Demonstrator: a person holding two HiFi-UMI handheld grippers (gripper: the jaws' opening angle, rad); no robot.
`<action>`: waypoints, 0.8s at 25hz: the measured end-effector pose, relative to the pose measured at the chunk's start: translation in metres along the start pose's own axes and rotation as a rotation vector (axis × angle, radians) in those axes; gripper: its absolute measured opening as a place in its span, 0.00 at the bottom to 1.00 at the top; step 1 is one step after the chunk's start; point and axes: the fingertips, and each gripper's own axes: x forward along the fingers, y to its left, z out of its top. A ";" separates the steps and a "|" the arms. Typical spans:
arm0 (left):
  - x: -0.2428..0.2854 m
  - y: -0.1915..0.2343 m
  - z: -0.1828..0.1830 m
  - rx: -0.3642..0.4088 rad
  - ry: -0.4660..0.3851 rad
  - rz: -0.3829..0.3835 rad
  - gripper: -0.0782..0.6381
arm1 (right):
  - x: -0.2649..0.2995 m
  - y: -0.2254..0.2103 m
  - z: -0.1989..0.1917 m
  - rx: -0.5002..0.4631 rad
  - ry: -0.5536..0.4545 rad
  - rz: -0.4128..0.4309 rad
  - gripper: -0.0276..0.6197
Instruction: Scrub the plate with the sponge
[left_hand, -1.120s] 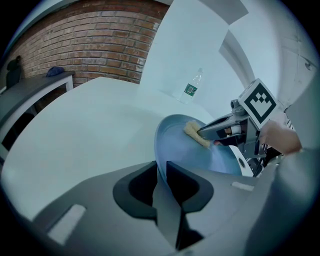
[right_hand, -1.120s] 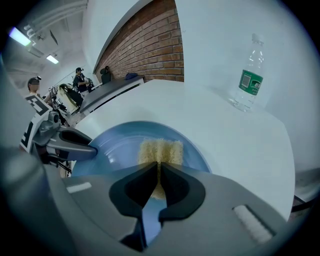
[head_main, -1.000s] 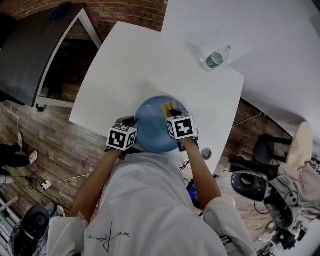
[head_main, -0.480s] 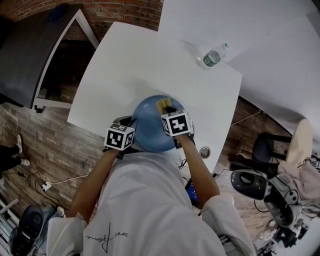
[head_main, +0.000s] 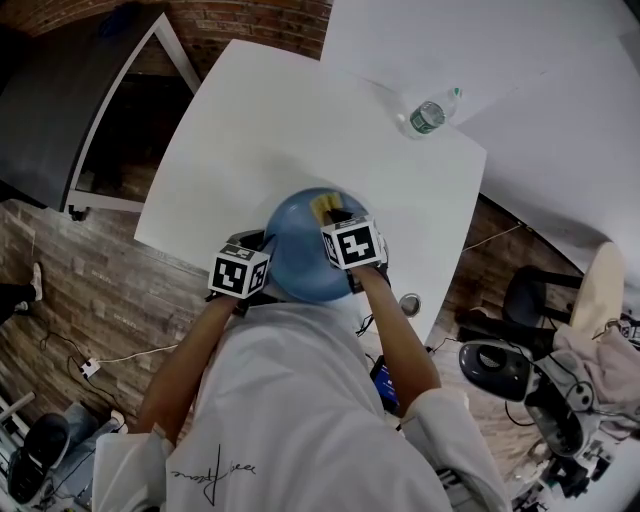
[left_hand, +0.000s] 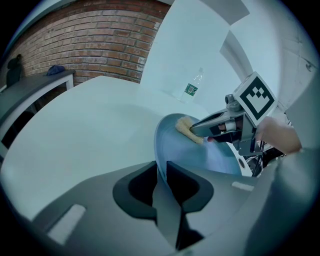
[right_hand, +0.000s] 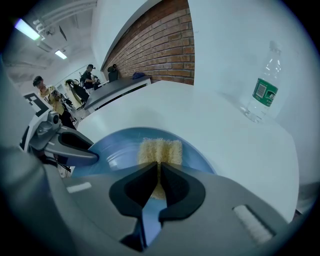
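Note:
A blue plate (head_main: 300, 250) stands tilted at the near edge of the white table (head_main: 260, 130). My left gripper (left_hand: 161, 175) is shut on the plate's (left_hand: 200, 155) near left rim. A yellow sponge (right_hand: 159, 152) is pinched in my right gripper (right_hand: 158, 176) and pressed flat on the plate's (right_hand: 120, 150) inner face, toward its far side. From above, the sponge (head_main: 324, 208) shows just past the right gripper's marker cube (head_main: 352, 243). The left gripper's marker cube (head_main: 240, 273) sits at the plate's left edge. In the left gripper view the sponge (left_hand: 188, 129) meets the plate's upper part.
A clear water bottle (head_main: 428, 114) with a green label stands at the table's far right; it also appears in the right gripper view as the bottle (right_hand: 262, 90). A dark cabinet (head_main: 80, 100) lies left of the table. A chair and gear (head_main: 520, 370) sit on the floor at right.
The right gripper with the sponge has slid left and a little farther across the plate. The left gripper holds the plate's rim in the same place.

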 end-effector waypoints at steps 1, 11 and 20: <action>0.000 0.000 0.000 0.000 0.000 0.000 0.21 | 0.000 0.001 0.001 -0.006 0.000 -0.002 0.09; -0.001 0.002 0.000 -0.004 0.001 0.002 0.21 | 0.003 0.007 0.006 -0.039 0.001 -0.016 0.09; 0.001 0.002 0.001 -0.016 -0.003 0.003 0.21 | 0.007 0.015 0.012 -0.084 -0.002 -0.008 0.09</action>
